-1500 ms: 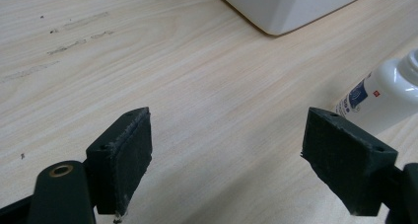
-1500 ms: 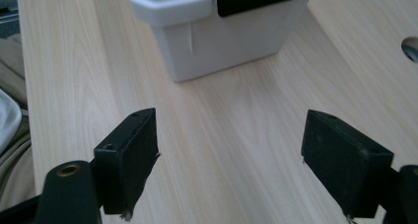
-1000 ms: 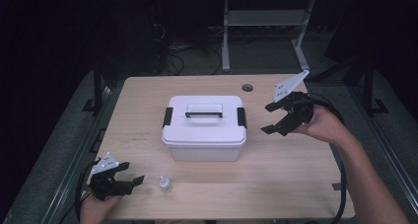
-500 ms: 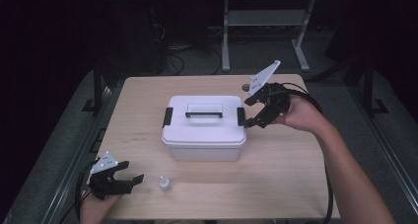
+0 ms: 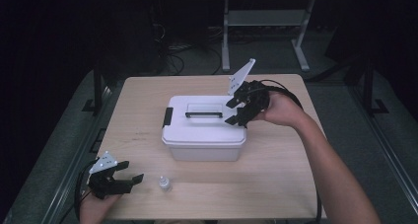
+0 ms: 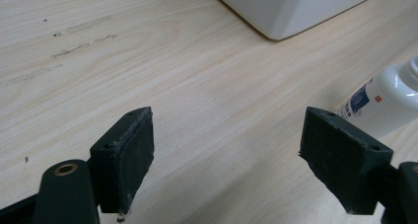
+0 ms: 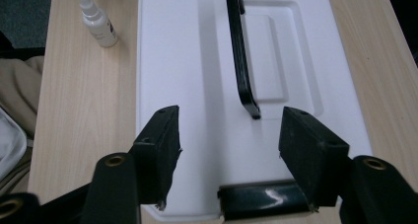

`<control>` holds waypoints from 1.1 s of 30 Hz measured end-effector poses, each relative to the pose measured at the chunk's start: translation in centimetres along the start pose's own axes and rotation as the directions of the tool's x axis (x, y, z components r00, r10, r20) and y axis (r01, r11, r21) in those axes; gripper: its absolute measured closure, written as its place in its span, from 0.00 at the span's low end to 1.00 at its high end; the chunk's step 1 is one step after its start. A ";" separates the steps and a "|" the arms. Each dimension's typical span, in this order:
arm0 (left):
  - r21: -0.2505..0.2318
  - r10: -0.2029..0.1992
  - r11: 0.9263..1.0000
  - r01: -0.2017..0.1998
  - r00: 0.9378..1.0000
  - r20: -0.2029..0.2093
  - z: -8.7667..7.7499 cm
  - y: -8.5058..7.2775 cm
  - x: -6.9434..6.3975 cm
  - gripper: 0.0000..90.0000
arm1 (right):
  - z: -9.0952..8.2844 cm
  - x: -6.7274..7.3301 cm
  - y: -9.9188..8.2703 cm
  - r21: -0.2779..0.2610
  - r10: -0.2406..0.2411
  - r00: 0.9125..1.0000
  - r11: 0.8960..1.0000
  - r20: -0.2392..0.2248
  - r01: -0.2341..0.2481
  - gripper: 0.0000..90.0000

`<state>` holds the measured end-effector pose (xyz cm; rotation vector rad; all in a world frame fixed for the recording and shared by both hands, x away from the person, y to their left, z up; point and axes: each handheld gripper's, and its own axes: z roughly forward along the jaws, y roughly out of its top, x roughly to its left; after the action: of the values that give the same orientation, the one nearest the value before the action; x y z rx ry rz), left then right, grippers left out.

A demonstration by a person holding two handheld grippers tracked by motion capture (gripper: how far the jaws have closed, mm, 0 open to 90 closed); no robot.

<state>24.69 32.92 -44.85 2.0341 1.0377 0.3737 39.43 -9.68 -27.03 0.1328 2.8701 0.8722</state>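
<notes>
Two grippers are at work: the right gripper [image 5: 235,110] hovers over the right end of the white box [image 5: 204,130] mid-counter [image 5: 143,110], jaws just narrowing around the black latch [image 7: 263,198], nothing pinched yet. Unlatching looks like the step; next it must lower squarely onto it. The left gripper [image 5: 129,177] rests wide beside a small bottle [image 5: 164,183].

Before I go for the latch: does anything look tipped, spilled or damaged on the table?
Nothing stands out. The box sits square with its lid on and the handle lying flat. The bottle stands upright and capped, with no spill around it. The table has only a few faint scuff marks.
</notes>
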 end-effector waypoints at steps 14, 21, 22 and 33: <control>-0.002 0.009 1.000 -0.009 1.000 0.015 0.0 0.1 0.1 0.25 | 1.9 -0.4 2.9 -0.007 -0.064 0.998 0.998 -0.026 0.063 0.66; -0.001 0.009 1.000 -0.009 1.000 0.016 0.0 0.0 0.1 0.25 | 3.5 -0.6 4.2 0.020 -0.096 0.994 0.995 -0.057 0.097 0.76; -0.004 0.008 1.000 -0.007 1.000 0.015 0.0 0.0 0.1 0.25 | 3.7 -0.6 4.3 0.023 -0.097 0.994 0.995 -0.059 0.099 0.77; -0.014 -0.004 1.000 0.004 1.000 0.003 -0.2 -0.1 0.3 0.24 | 5.3 -1.7 5.9 0.076 -0.108 0.992 0.991 -0.067 0.113 0.85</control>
<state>24.68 33.28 -44.78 2.0199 1.0341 0.3745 42.22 -2.05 -27.91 -0.0462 2.9387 0.7547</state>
